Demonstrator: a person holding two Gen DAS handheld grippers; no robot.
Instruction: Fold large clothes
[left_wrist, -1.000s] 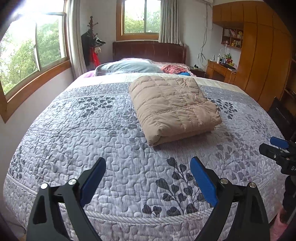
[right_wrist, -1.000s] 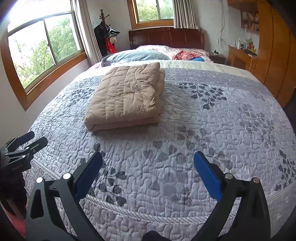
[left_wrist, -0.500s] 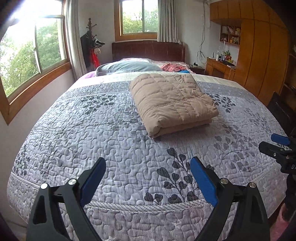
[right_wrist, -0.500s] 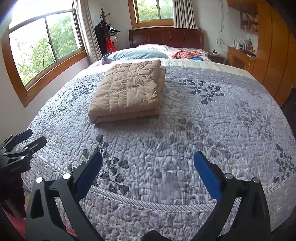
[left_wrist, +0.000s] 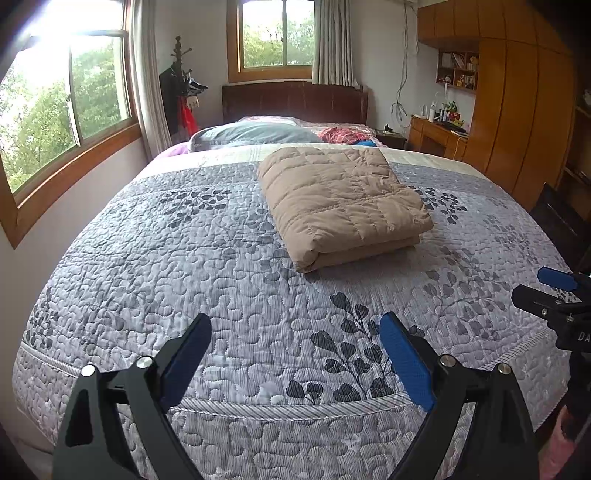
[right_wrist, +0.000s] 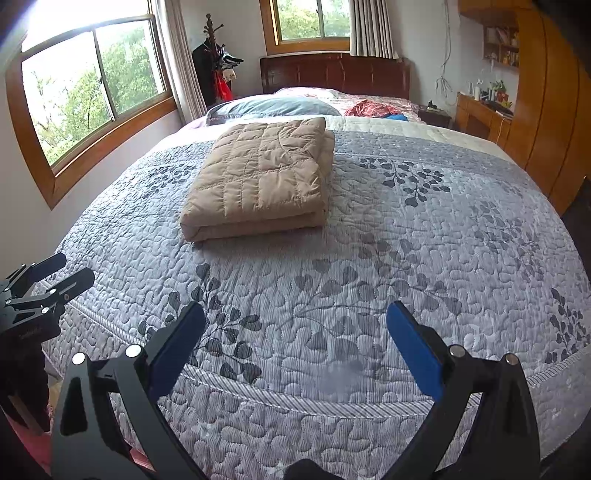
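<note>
One folded tan jacket (left_wrist: 341, 199), one bed (left_wrist: 184, 280), two windows (left_wrist: 277, 35), two grippers (left_wrist: 295, 356)

Left gripper (left_wrist: 295, 356) and right gripper (right_wrist: 295, 339) both spread wide, empty, apparently held level side by side

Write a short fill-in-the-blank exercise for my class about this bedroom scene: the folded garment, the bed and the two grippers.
1. The tan quilted jacket lies ____ into a flat bundle.
2. It rests on the grey leaf-patterned ____ that covers the bed.
3. The left gripper and the right gripper both have their jaws ____.
4. The pads on the gripper fingers are ____ in colour.

Missing words: folded; bedspread; open; blue
</note>
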